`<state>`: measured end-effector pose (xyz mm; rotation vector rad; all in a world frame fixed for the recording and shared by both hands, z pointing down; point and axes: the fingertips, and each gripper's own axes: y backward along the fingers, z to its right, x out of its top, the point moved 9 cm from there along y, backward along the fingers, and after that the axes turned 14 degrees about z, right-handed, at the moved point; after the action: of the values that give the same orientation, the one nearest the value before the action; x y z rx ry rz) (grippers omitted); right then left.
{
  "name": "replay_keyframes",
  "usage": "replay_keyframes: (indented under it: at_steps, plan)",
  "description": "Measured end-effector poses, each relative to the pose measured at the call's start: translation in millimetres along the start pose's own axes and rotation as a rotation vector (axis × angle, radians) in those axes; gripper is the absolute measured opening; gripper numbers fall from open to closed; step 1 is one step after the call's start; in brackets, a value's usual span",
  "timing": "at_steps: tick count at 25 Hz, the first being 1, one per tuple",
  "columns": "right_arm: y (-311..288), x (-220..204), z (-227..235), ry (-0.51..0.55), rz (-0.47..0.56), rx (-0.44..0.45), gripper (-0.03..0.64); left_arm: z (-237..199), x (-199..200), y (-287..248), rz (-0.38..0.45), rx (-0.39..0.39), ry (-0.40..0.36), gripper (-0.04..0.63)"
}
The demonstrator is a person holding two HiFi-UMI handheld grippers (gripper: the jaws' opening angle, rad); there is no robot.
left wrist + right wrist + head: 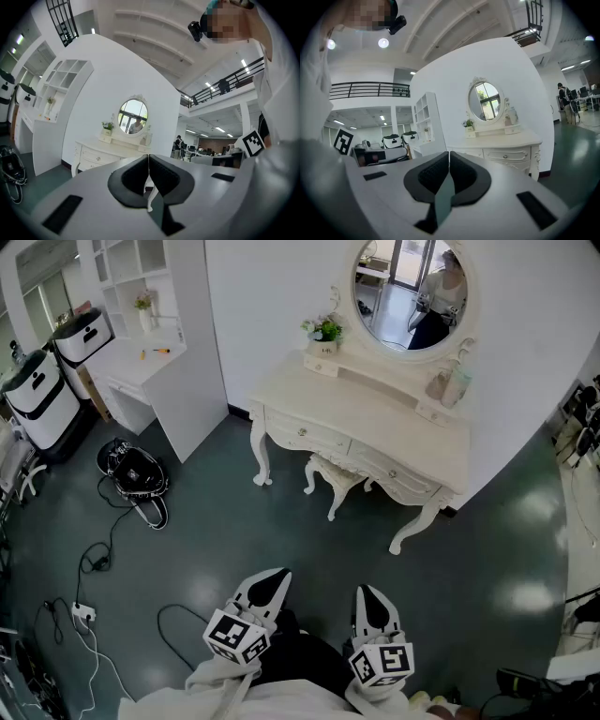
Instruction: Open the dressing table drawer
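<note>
A cream dressing table (375, 418) with an oval mirror (410, 292) stands against the white wall, some way ahead of me. Its two front drawers (307, 434) (394, 468) are shut, each with a small knob. My left gripper (270, 589) and right gripper (374, 606) hang low near my body, well short of the table, both shut with nothing between the jaws. The table also shows in the left gripper view (101, 152) and the right gripper view (506, 145), far beyond the closed jaws of the left gripper (148, 159) and the right gripper (449, 157).
A cream stool (330, 476) is tucked under the table. A small plant (324, 332) and bottles (452, 385) sit on top. A white desk with shelves (150, 352) stands to the left. A dark bag (134, 472) and cables (89, 615) lie on the floor.
</note>
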<state>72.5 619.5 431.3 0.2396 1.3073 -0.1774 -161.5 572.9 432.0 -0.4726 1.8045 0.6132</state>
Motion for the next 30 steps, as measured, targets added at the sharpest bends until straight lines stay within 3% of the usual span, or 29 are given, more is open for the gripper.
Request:
replay_keyframes:
  at_steps: [10, 16, 30]
  plan:
    - [5.9, -18.9, -9.0, -0.058, -0.075, -0.021, 0.037, 2.6, -8.9, 19.2, -0.037, 0.04, 0.022, 0.018]
    - [-5.4, -22.9, -4.7, -0.048, -0.06, -0.023, 0.037, -11.0, -12.8, 13.4, -0.039, 0.053, 0.017, 0.018]
    - [-97.9, 4.7, 44.3, -0.009, -0.003, -0.03, 0.037, -66.8, -0.2, -85.9, -0.008, 0.03, -0.048, 0.018]
